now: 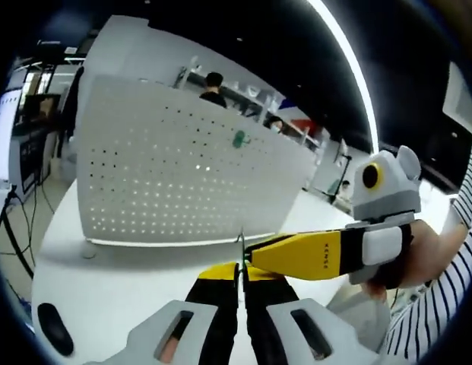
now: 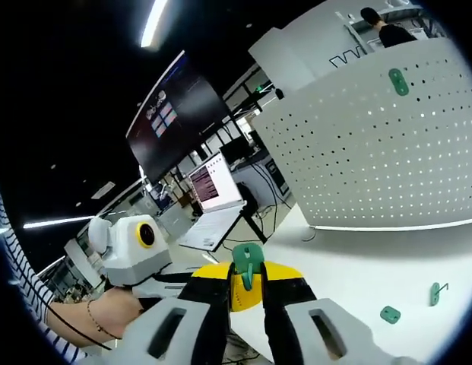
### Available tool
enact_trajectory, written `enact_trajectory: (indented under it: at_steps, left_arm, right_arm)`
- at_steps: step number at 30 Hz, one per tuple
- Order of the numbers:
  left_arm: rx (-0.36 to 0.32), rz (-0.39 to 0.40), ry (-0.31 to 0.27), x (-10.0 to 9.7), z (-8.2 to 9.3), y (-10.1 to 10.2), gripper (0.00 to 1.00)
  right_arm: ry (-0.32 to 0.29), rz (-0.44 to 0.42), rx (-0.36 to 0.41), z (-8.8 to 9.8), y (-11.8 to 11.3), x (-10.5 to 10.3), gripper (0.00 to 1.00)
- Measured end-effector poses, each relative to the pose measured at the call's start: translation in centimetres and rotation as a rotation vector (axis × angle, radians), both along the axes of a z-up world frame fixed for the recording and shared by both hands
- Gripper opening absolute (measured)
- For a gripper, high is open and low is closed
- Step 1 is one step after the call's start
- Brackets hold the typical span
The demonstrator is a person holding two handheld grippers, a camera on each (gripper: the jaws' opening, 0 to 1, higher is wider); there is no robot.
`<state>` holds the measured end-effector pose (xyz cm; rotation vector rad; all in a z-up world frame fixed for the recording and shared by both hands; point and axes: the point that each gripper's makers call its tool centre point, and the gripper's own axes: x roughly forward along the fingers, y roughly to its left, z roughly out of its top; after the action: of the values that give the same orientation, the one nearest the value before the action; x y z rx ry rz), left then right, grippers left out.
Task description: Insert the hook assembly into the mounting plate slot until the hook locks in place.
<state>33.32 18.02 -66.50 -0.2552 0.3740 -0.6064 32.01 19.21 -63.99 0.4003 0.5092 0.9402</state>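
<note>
Sitting pinched between both claws [image 2: 247, 293], green hook assembly [image 2: 247, 262].

Dark ceiling with a long light strip [image 1: 350, 57]; white table [image 1: 121, 281] underneath; open laptop [image 2: 209, 201] and a big dark screen [image 2: 175, 114] off behind.

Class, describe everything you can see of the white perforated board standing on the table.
The perforated board is a white panel, seemingly painted metal, covered in regular rows of small holes, some lit from behind. It stands upright on the white table, its bottom edge slightly raised on a small foot at one end. One green hook piece sits mounted near its upper part. Neither gripper touches it.
</note>
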Motion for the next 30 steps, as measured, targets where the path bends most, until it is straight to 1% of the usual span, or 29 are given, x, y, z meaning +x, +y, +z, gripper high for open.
enact_trajectory:
  at_steps: [2, 3, 5, 7, 8, 9, 10, 12, 13, 15, 18, 20, 21, 23, 25, 27, 29, 30]
  left_arm:
    - [0.019, -0.006, -0.001, 0.0, -0.1, -0.2, 0.01]
    - [0.022, -0.008, 0.0, 0.0, -0.1, -0.2, 0.01]
    - [0.032, -0.005, -0.004, 0.1, -0.1, -0.2, 0.01]
    - [0.043, -0.005, -0.005, 0.1, -0.2, -0.4, 0.01]
    - [0.051, -0.005, 0.004, 0.1, -0.4, -0.5, 0.01]
    - [0.062, -0.005, 0.015, 0.1, -0.6, -0.6, 0.01]
    - [0.085, -0.011, 0.023, 0.0, -0.9, -0.6, 0.01]
    - [0.088, -0.002, 0.024, 0.0, -0.9, -0.7, 0.02]
    - [0.095, -0.004, 0.027, 0.0, -1.0, -0.6, 0.02]
    - [0.101, -0.014, 0.04, 0.0, -1.4, -0.8, 0.02]
    - [0.118, -0.032, 0.044, -0.1, -1.9, -0.9, 0.03]
    - [0.119, -0.04, 0.041, -0.2, -2.1, -0.9, 0.05]
    - [0.111, -0.048, 0.041, -0.3, -2.1, -1.1, 0.07]
    - [0.096, -0.047, 0.048, -0.4, -2.3, -1.1, 0.18]
    - [0.044, -0.042, 0.071, -0.5, -2.3, -1.2, 0.29]
    - [0.026, -0.054, 0.065, -0.6, -2.2, -1.4, 0.32]
    - [0.038, -0.059, 0.063, -0.7, -2.2, -1.5, 0.37]
    - [0.054, -0.063, 0.063, -0.7, -2.4, -1.5, 0.43]
  right_arm:
    - [0.006, -0.004, -0.016, -0.2, -0.1, 0.1, 0.04]
    - [-0.005, -0.006, -0.015, -0.2, -0.2, 0.3, 0.04]
    - [0.033, -0.026, 0.025, -0.2, -0.2, 0.4, 0.03]
    - [0.04, -0.047, 0.03, -0.5, -0.5, 0.5, 0.02]
    - [0.042, -0.043, 0.028, -0.6, -0.5, 0.5, 0.02]
    - [0.061, -0.048, 0.023, -1.0, -0.7, 0.6, 0.01]
    - [0.067, -0.045, 0.018, -1.2, -0.8, 0.6, 0.01]
    - [0.072, -0.041, 0.037, -1.2, -0.9, 0.7, 0.0]
    - [0.089, -0.045, 0.048, -1.3, -1.0, 0.6, 0.0]
    - [0.085, -0.05, 0.032, -1.6, -1.0, 0.4, 0.0]
    - [0.065, -0.046, 0.009, -1.9, -1.0, 0.3, 0.0]
    - [0.067, -0.04, 0.007, -2.1, -1.1, 0.2, 0.0]
    - [0.068, -0.033, 0.005, -2.1, -1.2, 0.2, 0.0]
    - [0.067, -0.028, 0.004, -2.1, -1.3, 0.2, 0.0]
    - [0.056, -0.026, -0.007, -2.1, -1.5, 0.3, 0.0]
    - [0.053, -0.023, -0.013, -2.1, -1.7, 0.4, 0.0]
    - [0.046, -0.016, -0.015, -2.0, -1.8, 0.4, 0.0]
    - [0.034, -0.014, -0.021, -1.8, -1.9, 0.4, 0.0]
